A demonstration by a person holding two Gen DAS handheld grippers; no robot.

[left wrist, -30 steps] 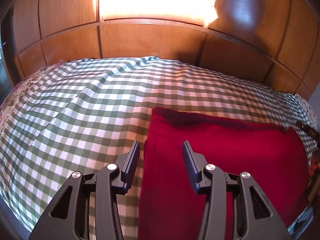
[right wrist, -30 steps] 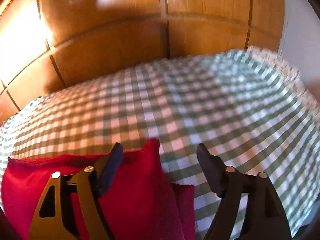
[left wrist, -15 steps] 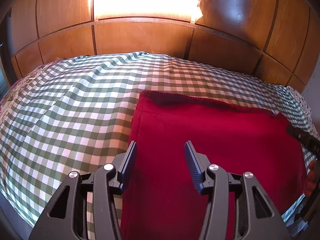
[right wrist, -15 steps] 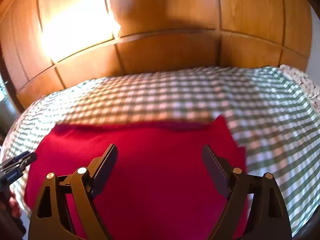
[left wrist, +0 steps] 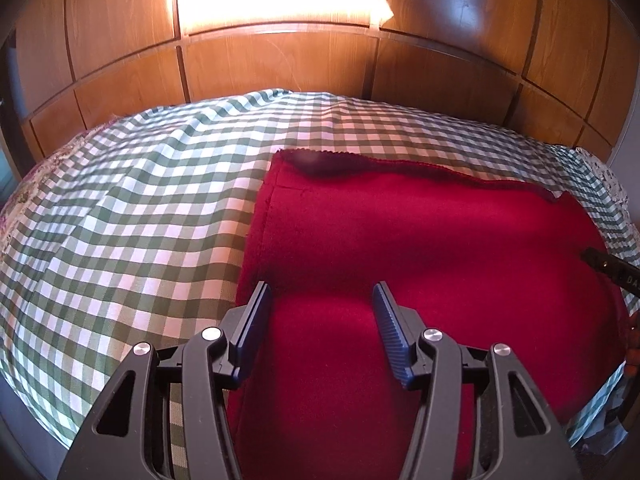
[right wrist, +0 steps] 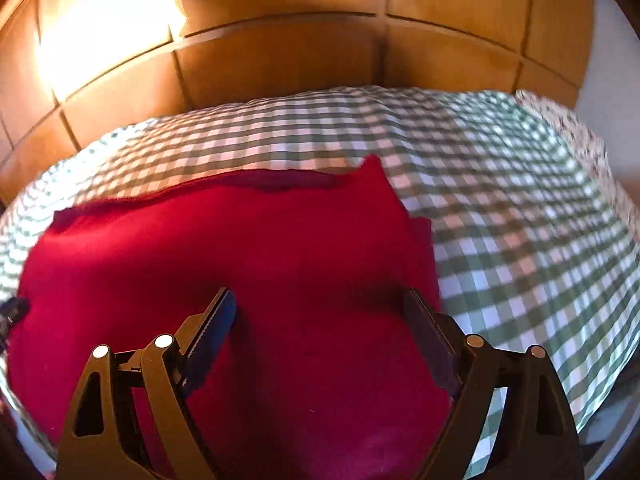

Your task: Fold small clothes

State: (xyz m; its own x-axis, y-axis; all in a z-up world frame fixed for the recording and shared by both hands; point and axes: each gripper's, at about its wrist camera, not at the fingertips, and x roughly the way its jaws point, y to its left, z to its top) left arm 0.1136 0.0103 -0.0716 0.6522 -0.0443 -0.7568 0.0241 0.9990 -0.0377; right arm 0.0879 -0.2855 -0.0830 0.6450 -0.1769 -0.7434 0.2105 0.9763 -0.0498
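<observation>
A folded red garment lies flat on the green-checked cloth, with its darker hem along the far edge. My left gripper hovers over the garment's near left part; its jaws are opening and grip nothing. In the right wrist view the same red garment fills the left and middle. There my right gripper stands wide open above the garment's near right part, with nothing pinched between its pads. A tip of the right gripper shows at the left wrist view's right edge.
Wooden panels rise just behind the checked surface, with a bright glare high up. A floral fabric edge borders the checked cloth at the far right, and the cloth drops off at its near and side edges.
Both grippers have shifted sideways over the red garment, which now takes up more of each view. The left jaws have spread a little wider; the right jaws stay wide.
</observation>
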